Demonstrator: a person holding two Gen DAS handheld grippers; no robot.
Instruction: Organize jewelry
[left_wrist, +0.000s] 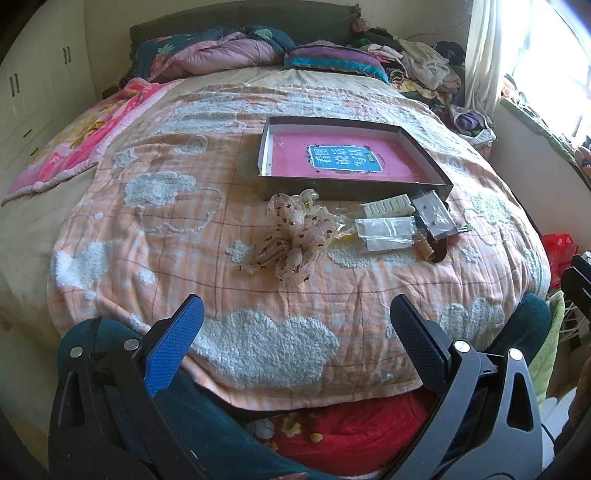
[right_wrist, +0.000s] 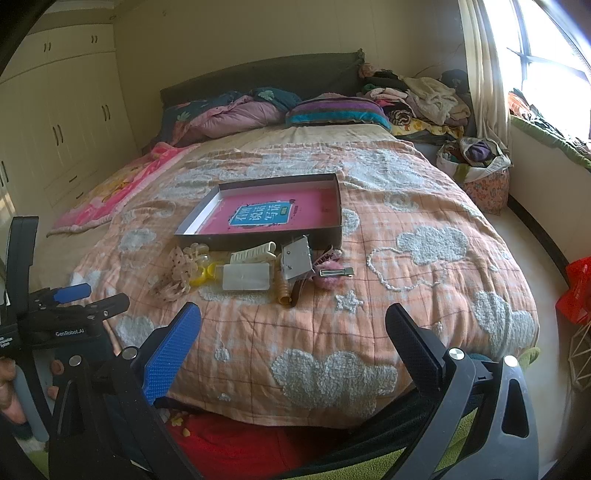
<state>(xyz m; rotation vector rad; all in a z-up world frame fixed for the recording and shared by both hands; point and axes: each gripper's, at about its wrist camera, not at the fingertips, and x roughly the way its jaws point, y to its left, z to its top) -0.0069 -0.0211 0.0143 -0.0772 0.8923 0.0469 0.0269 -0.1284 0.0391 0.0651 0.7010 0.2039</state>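
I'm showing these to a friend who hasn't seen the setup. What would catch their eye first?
Probably the dark box with a bright pink book inside, mid-bed on the peach cloud blanket. Next, the heap of hair clips and small packets just in front of it.

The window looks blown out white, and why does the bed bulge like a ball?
Left wrist view: the window glares white at upper right; the bed bulges from fisheye distortion. Right wrist view: same window glare, straight edges curving near the frame's rim.
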